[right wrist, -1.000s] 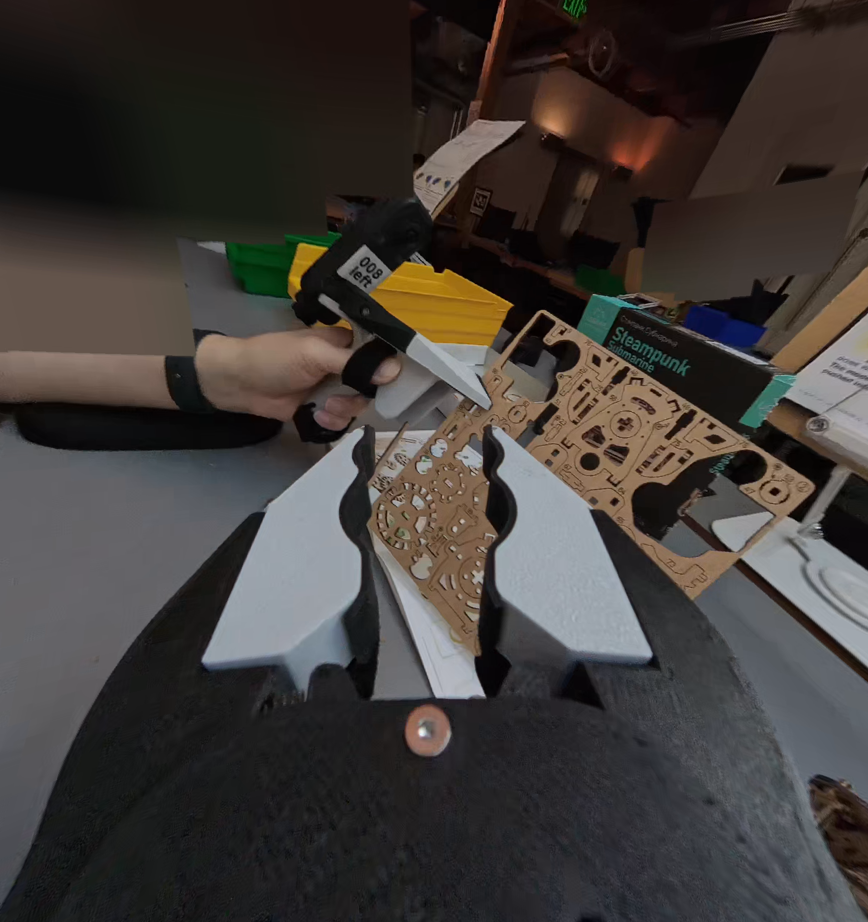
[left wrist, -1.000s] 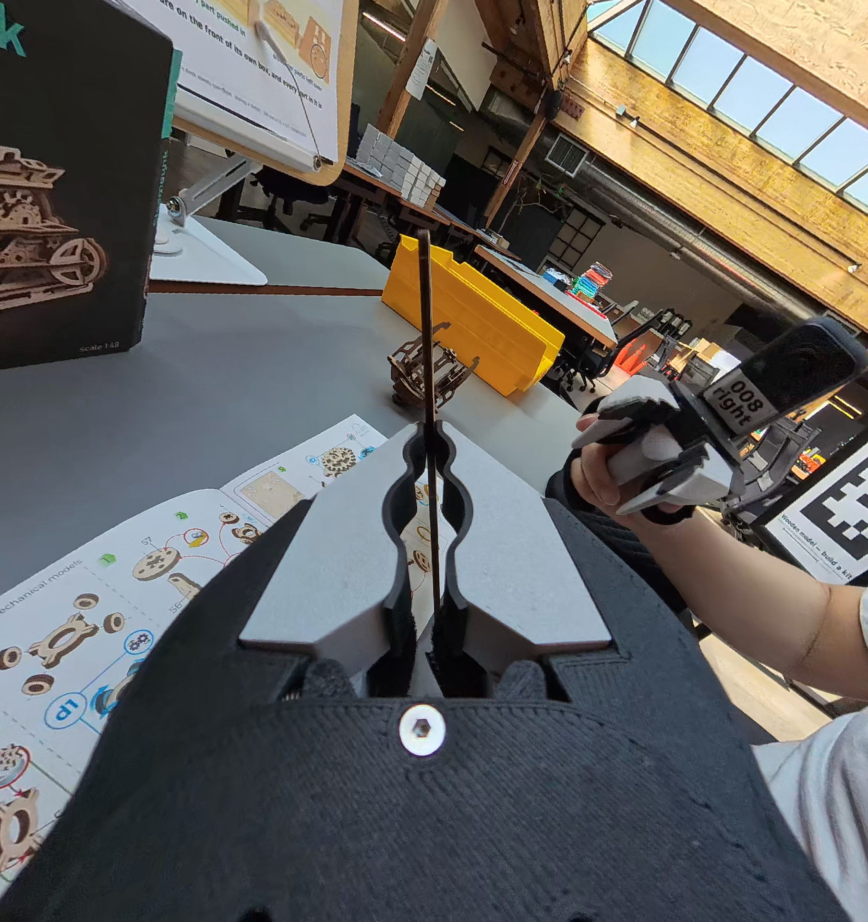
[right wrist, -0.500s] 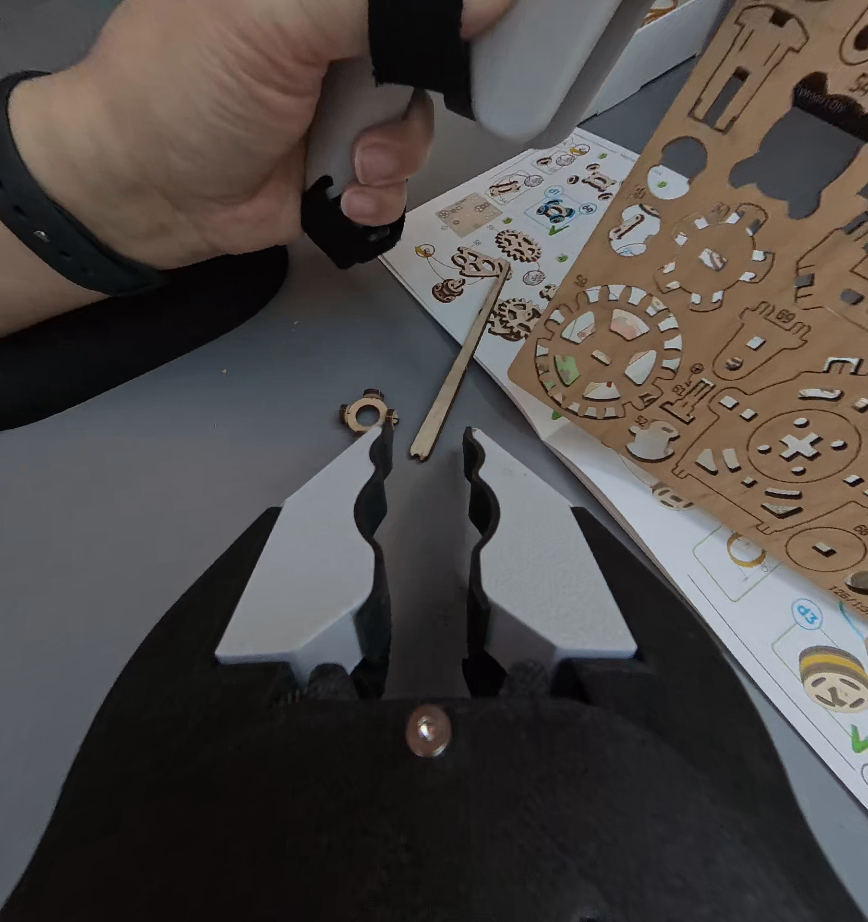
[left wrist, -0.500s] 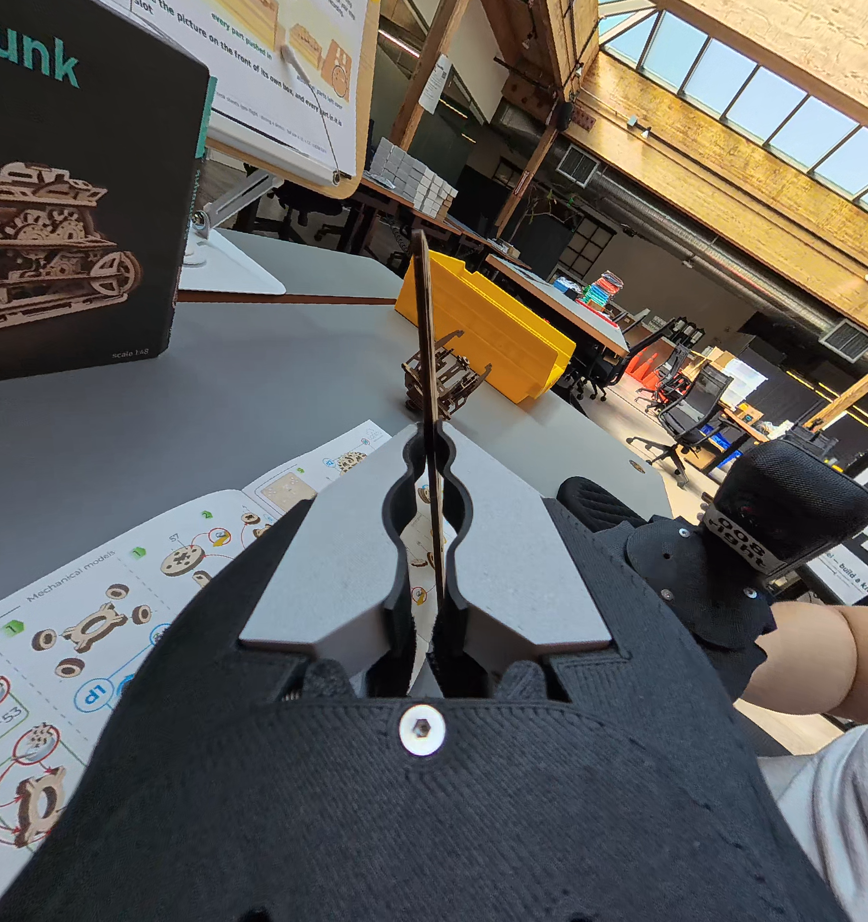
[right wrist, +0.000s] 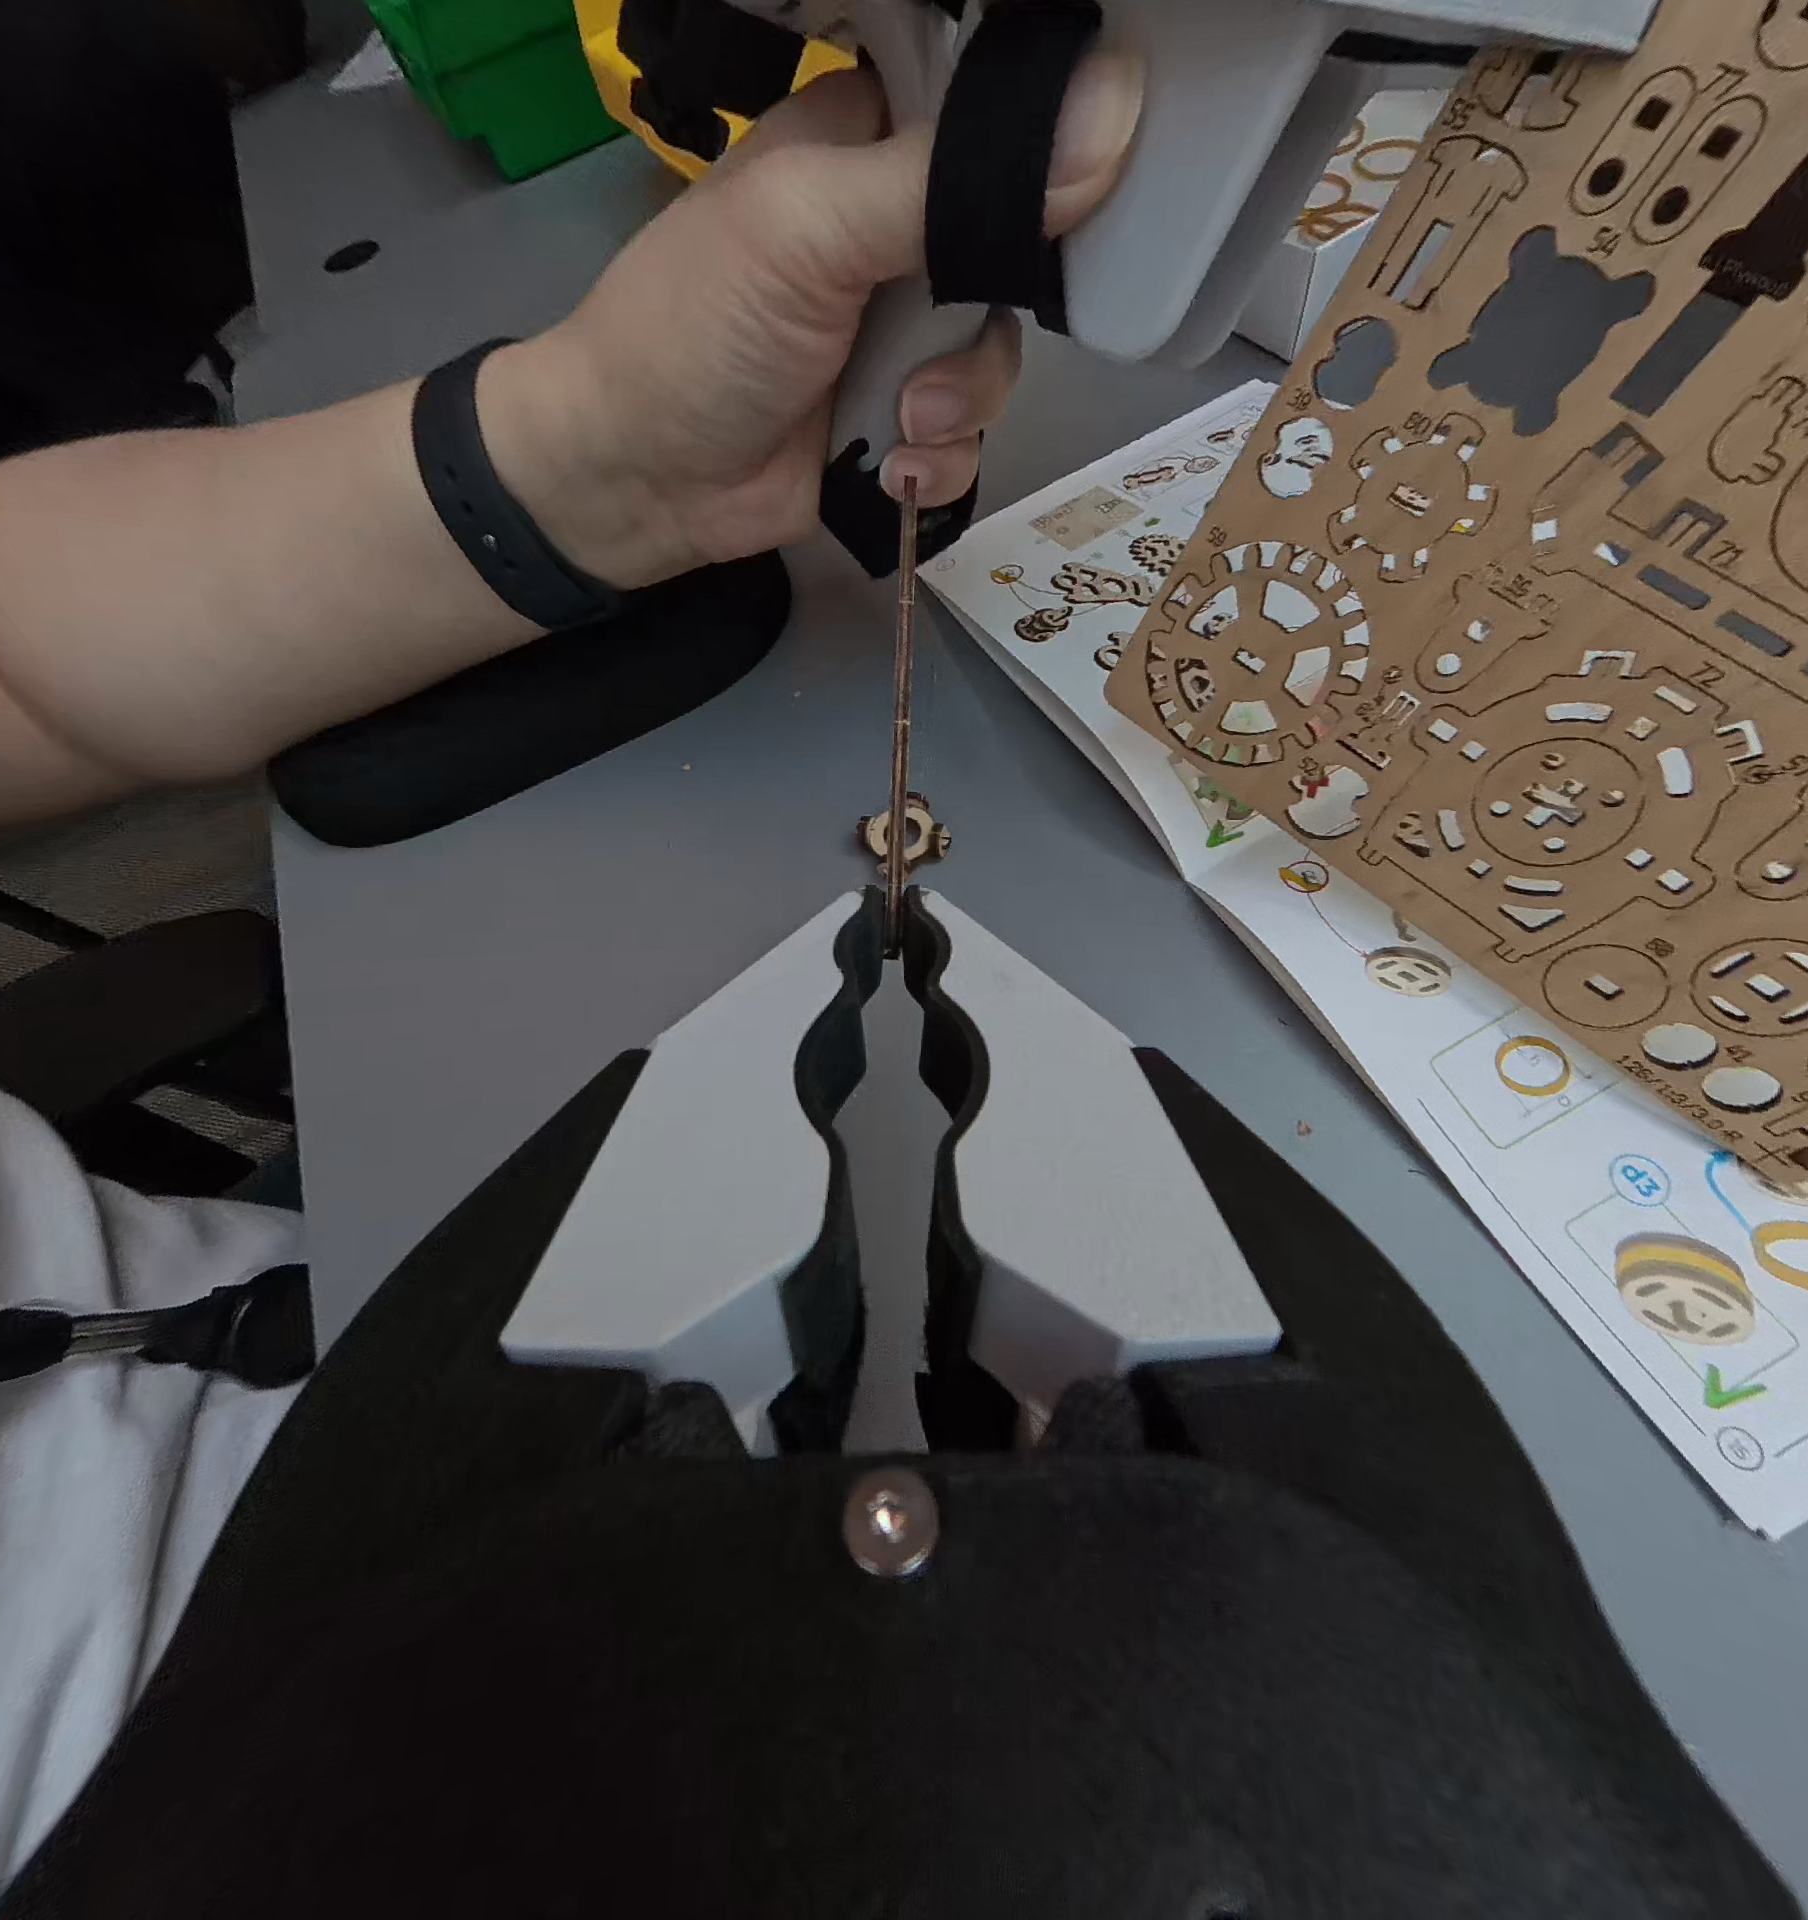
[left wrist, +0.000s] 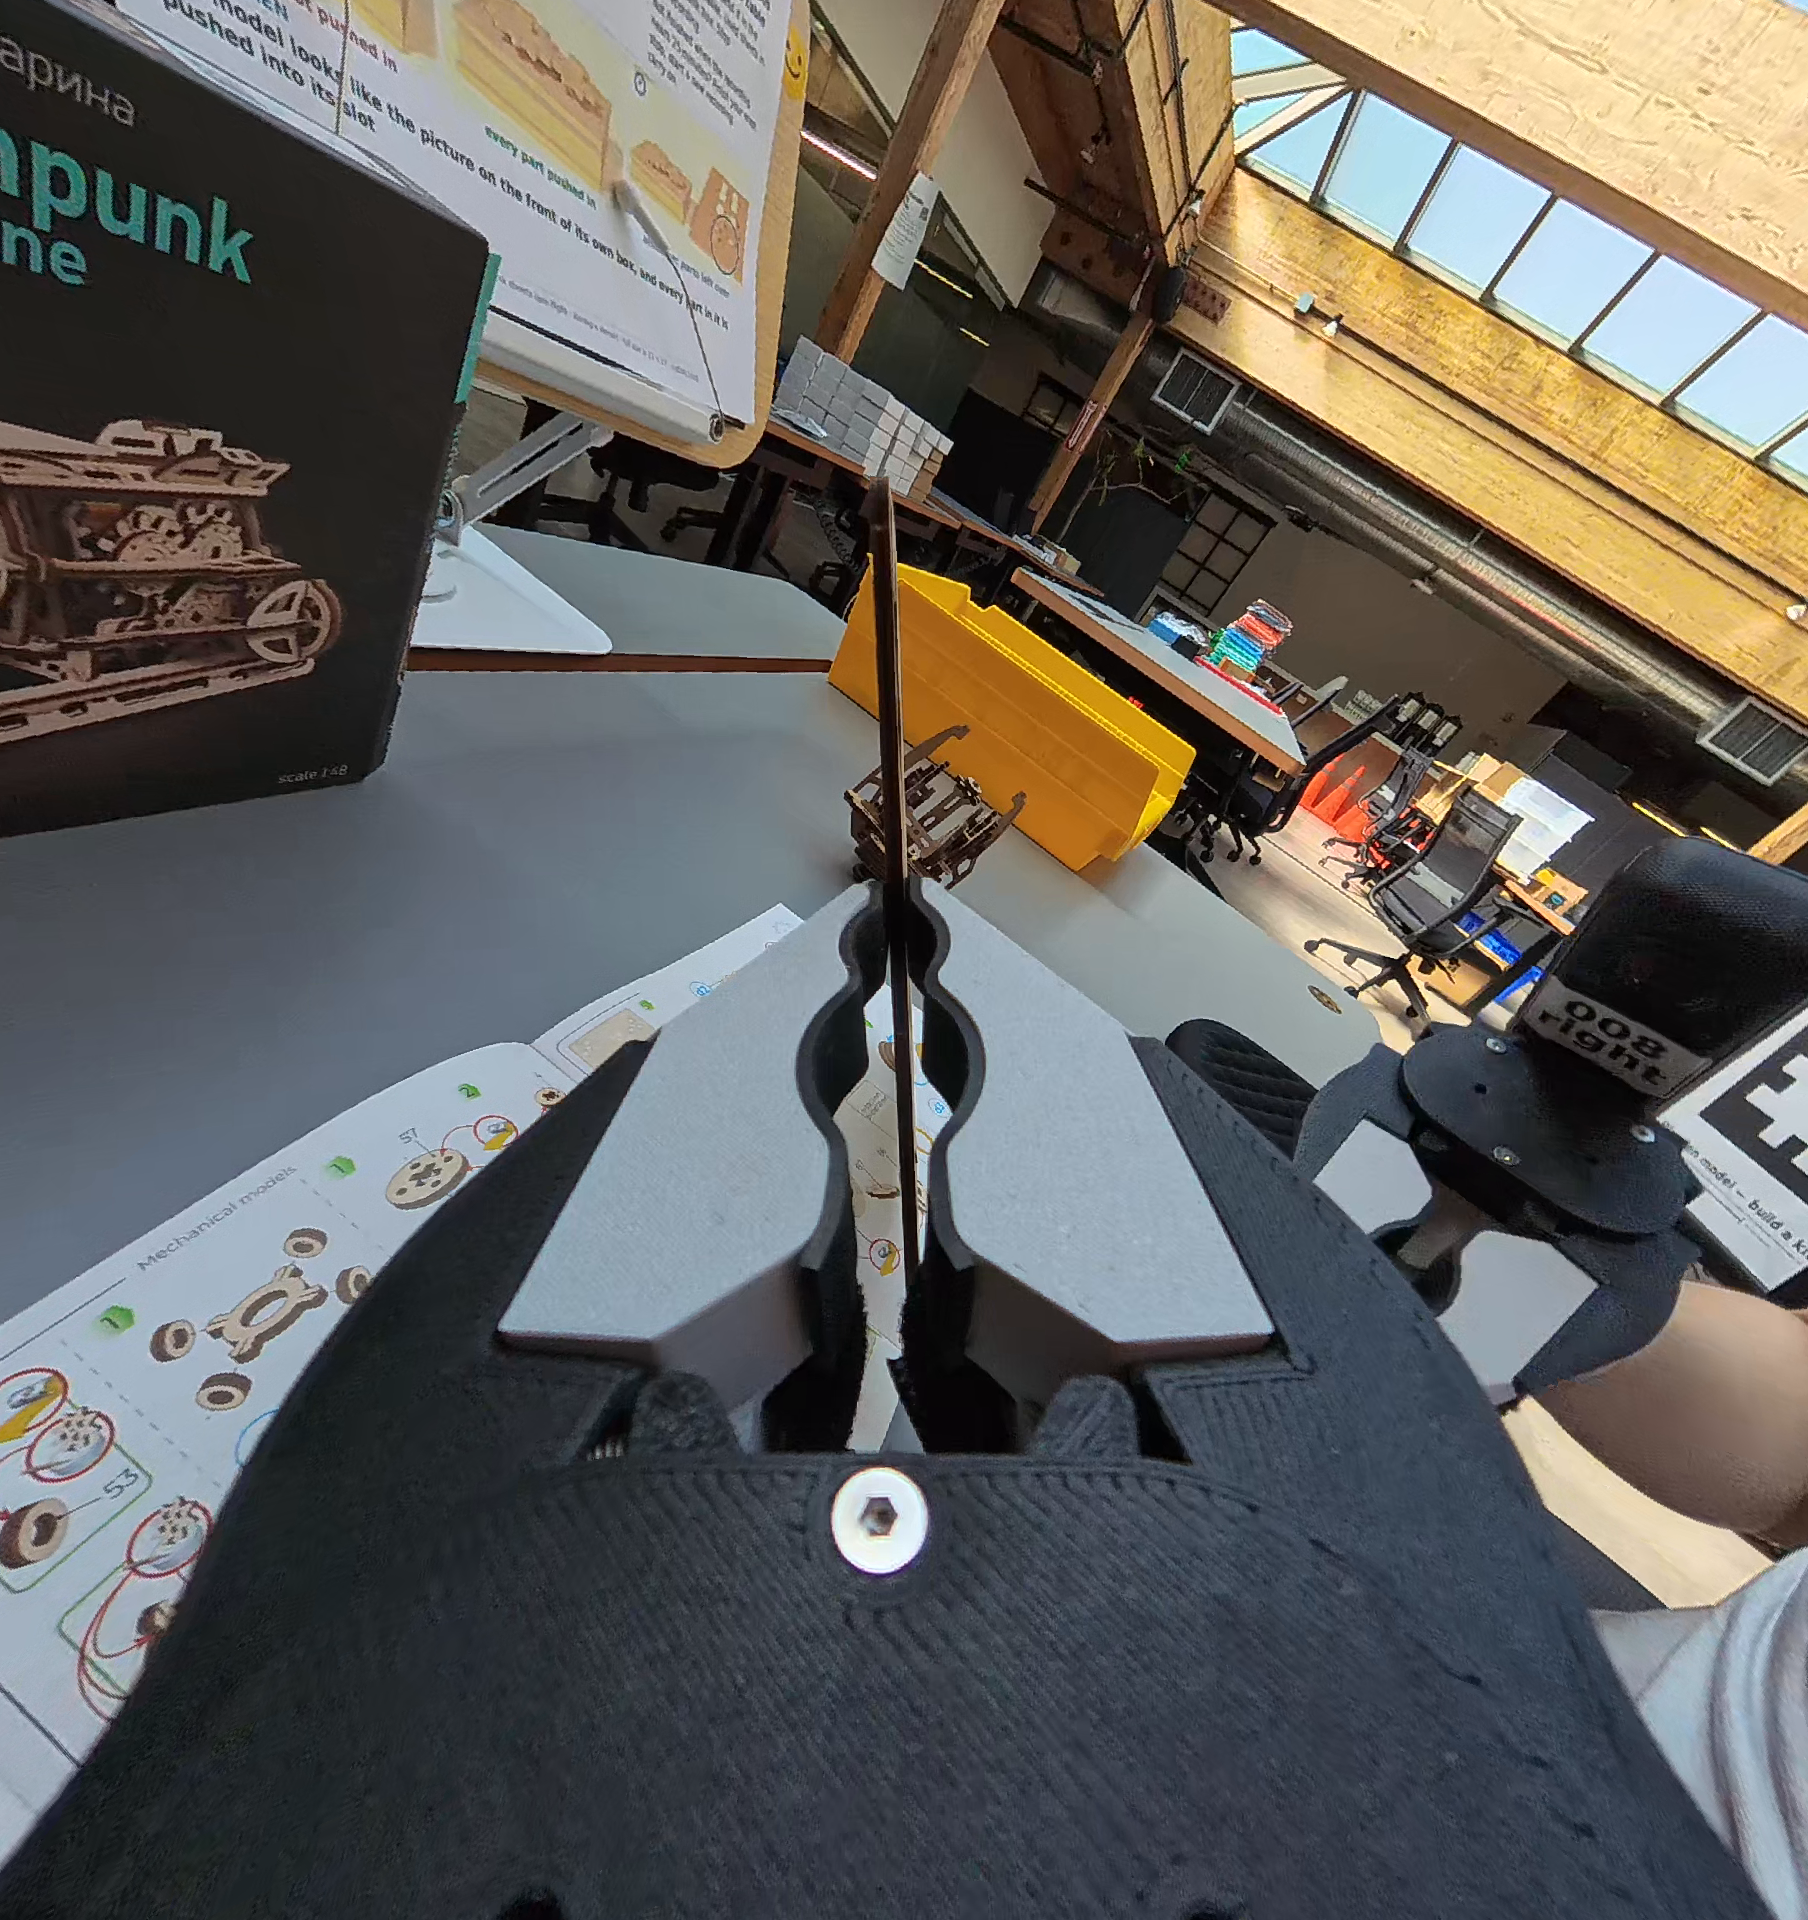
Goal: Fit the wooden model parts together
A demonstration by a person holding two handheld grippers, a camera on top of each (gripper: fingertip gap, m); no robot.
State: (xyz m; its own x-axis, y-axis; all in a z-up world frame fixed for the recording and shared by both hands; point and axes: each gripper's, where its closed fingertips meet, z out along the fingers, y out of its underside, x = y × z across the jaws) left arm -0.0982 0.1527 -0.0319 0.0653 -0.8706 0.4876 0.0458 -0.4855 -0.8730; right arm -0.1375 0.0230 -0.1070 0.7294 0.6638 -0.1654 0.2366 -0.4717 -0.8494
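Observation:
My left gripper [left wrist: 892, 904] is shut on a plywood parts sheet [left wrist: 884, 675], seen edge-on as a thin dark line standing up between the fingers. In the right wrist view the same sheet [right wrist: 1554, 623] hangs tilted over the instruction booklet [right wrist: 1399, 1091], with several gear cut-outs. My right gripper [right wrist: 892, 920] is shut on the near end of a thin wooden stick [right wrist: 905, 675], which points straight forward from the tips. A small wooden ring part [right wrist: 908, 834] lies on the grey table just beyond the tips. A partly built wooden model [left wrist: 921, 821] stands farther back.
A dark kit box [left wrist: 152, 520] stands at the left and a yellow bin [left wrist: 1014, 717] behind the model. The open booklet [left wrist: 256, 1299] lies under my left gripper. A black wrist rest [right wrist: 526, 717] and the person's hand [right wrist: 754, 343] are at the left; a green bin [right wrist: 505, 83] is behind.
My right gripper came down to the table and shut on the stick that lay there; the stick now points forward from its tips. My left gripper kept holding the sheet, shifting slightly.

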